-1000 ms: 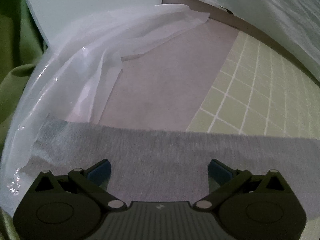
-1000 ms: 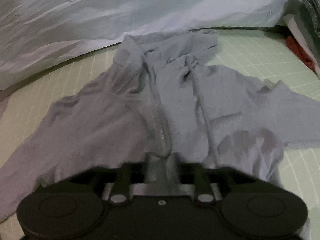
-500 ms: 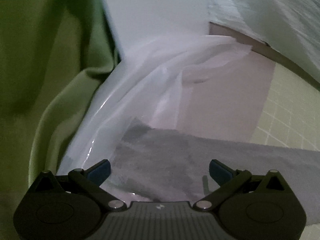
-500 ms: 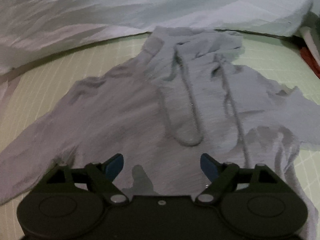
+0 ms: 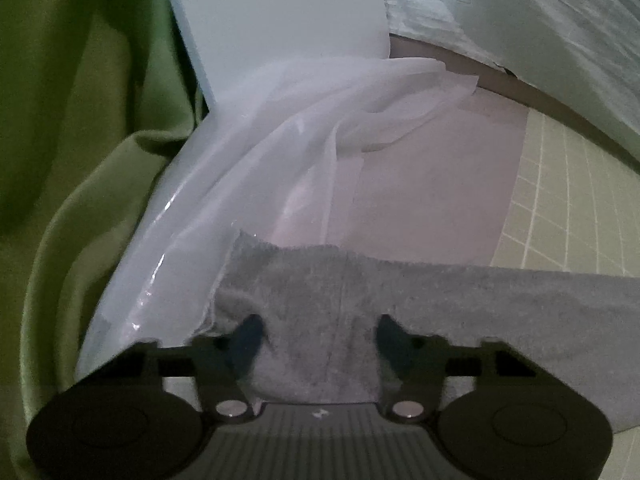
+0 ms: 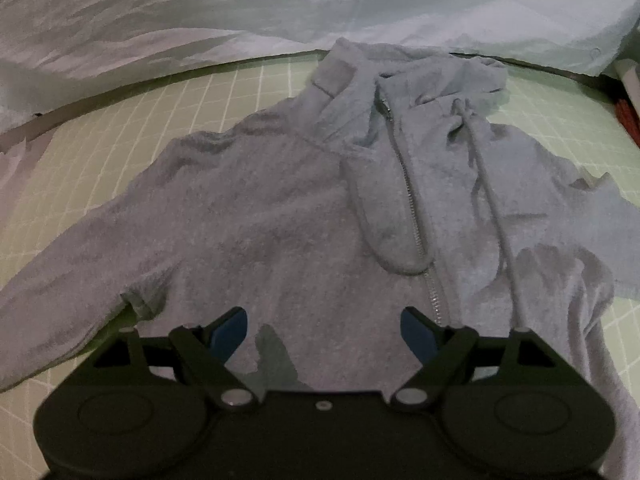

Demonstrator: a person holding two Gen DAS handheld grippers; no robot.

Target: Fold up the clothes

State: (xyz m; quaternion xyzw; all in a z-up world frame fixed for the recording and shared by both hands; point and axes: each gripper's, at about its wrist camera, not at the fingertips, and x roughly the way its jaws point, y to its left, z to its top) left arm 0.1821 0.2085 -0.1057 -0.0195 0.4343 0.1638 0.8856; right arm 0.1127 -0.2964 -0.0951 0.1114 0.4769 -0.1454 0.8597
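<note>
A grey zip hoodie point(image 6: 280, 216) lies spread face up on the green grid mat point(image 6: 160, 112), hood at the far side, zipper point(image 6: 416, 224) and drawstrings down the middle. My right gripper point(image 6: 322, 332) is open just above its lower front, empty. In the left wrist view the hoodie's sleeve end point(image 5: 360, 292) lies across the bottom. My left gripper point(image 5: 318, 336) is open, narrower than before, with the cuff between its fingers.
A clear plastic sheet point(image 5: 248, 160) and green cloth point(image 5: 80, 120) lie left of the sleeve. A pink surface point(image 5: 432, 184) borders the mat point(image 5: 568, 208). White crumpled sheeting point(image 6: 280, 12) runs along the far edge. Red items point(image 6: 628, 116) sit far right.
My left gripper moved onto the sleeve cuff and its fingers have closed in partway. My right gripper opened, released the hoodie front and shifted left over the garment.
</note>
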